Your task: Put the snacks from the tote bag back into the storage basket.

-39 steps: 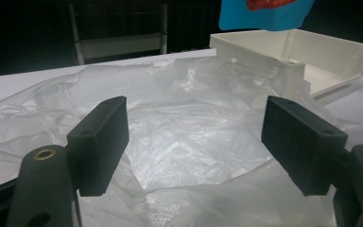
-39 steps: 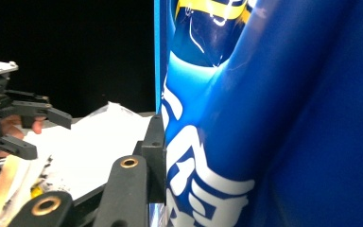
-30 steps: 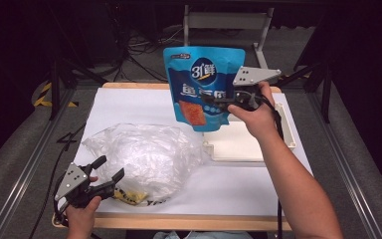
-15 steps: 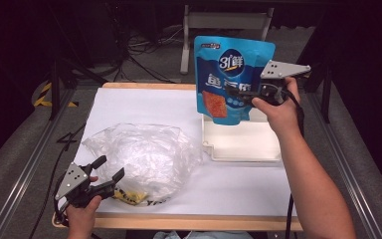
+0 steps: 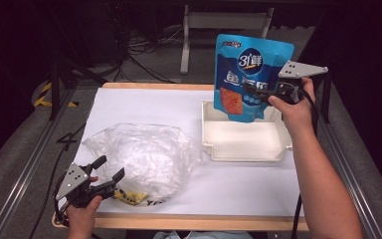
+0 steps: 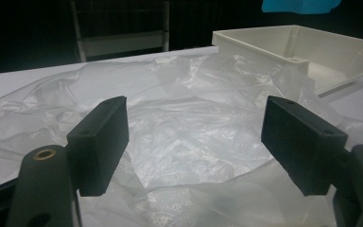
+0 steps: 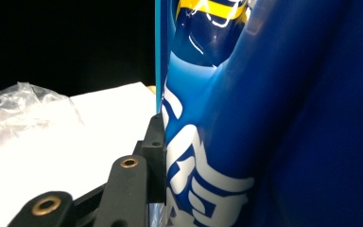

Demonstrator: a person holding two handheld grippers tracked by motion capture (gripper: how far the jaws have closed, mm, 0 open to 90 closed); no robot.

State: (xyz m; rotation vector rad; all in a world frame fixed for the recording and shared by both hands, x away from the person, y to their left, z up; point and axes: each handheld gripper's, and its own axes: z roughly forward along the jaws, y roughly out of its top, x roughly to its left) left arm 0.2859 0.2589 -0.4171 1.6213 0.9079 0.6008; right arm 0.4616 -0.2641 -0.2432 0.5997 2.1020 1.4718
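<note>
Blue and glossy, the flat plastic food pouch (image 5: 251, 74) with white lettering now hangs upright above the far edge of the shallow white plastic tray (image 5: 243, 152). A second ago it was more to the left, over the open white surface, so the right gripper (image 5: 258, 94) has carried it sideways toward the right edge. Its jaws are closed on the pouch's side; in the right gripper view one black pad presses flat on the foil. I judge that the pouch is ready to be lowered into the tray. The left gripper (image 5: 110, 172) has not moved; its jaws stand wide and hold nothing, at the near left corner over the crumpled clear plastic bag (image 5: 139, 152). The table (image 5: 154, 107) is covered white with a wooden rim. The room around is dark, with cables on the floor.
</note>
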